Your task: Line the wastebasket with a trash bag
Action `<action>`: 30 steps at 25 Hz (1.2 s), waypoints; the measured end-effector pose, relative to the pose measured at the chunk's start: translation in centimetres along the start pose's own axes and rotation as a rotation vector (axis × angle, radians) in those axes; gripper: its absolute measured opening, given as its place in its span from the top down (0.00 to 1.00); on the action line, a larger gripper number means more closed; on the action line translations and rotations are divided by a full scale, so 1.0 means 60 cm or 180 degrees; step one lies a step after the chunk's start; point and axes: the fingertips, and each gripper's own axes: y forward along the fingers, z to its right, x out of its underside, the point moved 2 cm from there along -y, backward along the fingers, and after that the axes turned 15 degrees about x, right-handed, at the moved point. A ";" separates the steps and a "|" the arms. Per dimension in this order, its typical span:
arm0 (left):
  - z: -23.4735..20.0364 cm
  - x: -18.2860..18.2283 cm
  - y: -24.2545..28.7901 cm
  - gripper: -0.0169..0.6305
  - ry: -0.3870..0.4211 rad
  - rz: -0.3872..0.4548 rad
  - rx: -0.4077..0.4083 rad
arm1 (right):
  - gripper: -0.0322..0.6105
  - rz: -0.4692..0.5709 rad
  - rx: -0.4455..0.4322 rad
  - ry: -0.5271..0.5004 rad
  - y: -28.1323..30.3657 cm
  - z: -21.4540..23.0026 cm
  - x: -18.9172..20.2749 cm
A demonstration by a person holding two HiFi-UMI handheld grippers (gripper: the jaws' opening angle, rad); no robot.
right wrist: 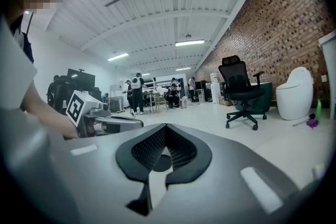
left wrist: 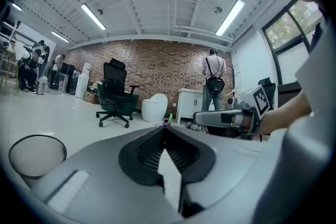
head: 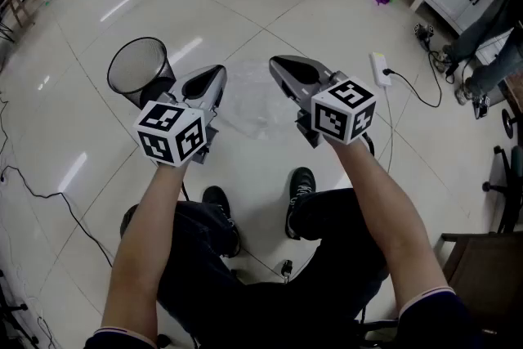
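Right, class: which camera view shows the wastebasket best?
The head view: the wastebasket stands upright, its round rim and mesh wall seen from above, and it looks empty. The left gripper view shows only its top at lower left, behind the gripper's body. The right gripper view shows nothing clearly of it.

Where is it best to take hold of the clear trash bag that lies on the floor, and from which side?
Probably a raised wrinkle near the edge of the trash bag, coming from above. It lies nearly flat and crumpled on the floor, so only a fold that stands up gives jaws something to pinch.
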 end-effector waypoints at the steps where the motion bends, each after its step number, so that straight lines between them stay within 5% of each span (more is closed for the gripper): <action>1: -0.003 0.002 0.003 0.96 0.0003 -0.0012 0.0000 | 0.95 -0.0001 0.0003 0.0000 0.002 0.003 0.002; 30: -0.089 0.034 0.150 0.96 0.0008 -0.0350 0.0012 | 0.95 -0.0262 0.0118 0.0061 0.063 0.184 0.051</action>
